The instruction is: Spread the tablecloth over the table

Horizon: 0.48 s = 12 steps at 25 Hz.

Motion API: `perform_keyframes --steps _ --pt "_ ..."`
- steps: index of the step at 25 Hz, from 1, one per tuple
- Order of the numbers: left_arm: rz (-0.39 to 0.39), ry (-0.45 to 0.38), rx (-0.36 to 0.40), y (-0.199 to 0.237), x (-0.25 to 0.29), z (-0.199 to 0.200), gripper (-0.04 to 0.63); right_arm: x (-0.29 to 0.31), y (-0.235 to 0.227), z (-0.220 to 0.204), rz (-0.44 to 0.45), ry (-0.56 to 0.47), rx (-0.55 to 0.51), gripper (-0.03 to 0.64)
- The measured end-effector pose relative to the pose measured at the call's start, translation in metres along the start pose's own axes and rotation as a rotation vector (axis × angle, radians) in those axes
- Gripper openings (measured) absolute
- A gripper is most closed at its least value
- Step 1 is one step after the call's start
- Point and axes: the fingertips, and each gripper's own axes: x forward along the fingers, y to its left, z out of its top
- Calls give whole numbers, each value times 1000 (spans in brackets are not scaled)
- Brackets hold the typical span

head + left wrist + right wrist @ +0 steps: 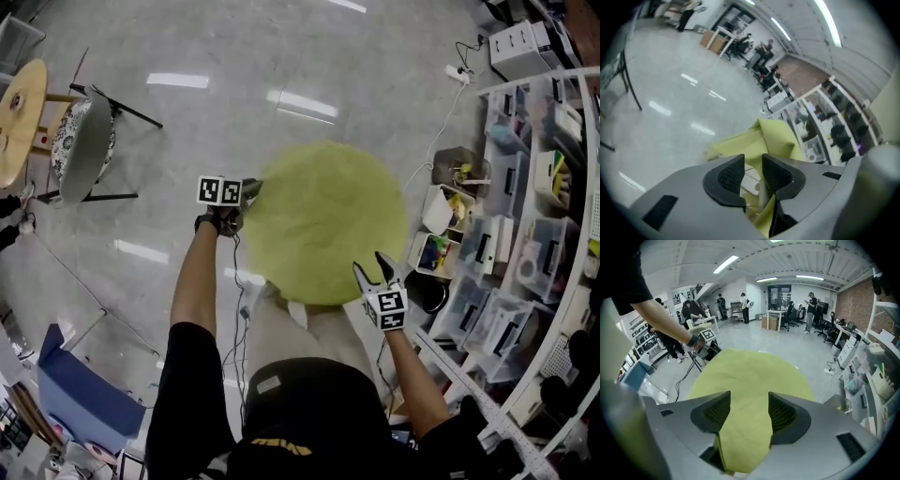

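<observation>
A yellow-green tablecloth [323, 220] lies over a small round table and hides its top. My left gripper [247, 190] is at the cloth's left rim. In the left gripper view its jaws [752, 159] stand a little apart, with a raised fold of the cloth [773, 136] running between them, and the pads do not press on it. My right gripper [373, 270] is at the near right rim. Its jaws [749, 397] are wide open, and the cloth [750, 376] hangs over the edge in the gap between them without touching either pad.
Shelves with plastic bins [525, 244] stand close on the right, with small boxes on the floor beside them. A chair [84, 150] and a round wooden table [23, 108] stand at the far left. A cable [234, 309] trails on the floor. People are at desks [787, 315] far off.
</observation>
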Motion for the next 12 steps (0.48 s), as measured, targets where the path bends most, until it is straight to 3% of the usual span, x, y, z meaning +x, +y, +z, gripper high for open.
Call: perform_keyframes --steps 3,5,6,9,12 --pt "-120 -66 -187 -5 4 3 80 -2 3 -13 -6 18 3 246" --pt "-166 -84 -241 -9 4 1 17 -4 3 -18 -10 22 12 243" --pt "-165 -88 -245 -10 3 0 15 -4 2 -18 -13 22 14 241" --pt "-82 -120 -220 4 -6 7 12 -3 1 -12 -20 12 15 236" --pt "69 -196 -218 40 -44 24 12 -4 1 -2 -19 -8 4 235"
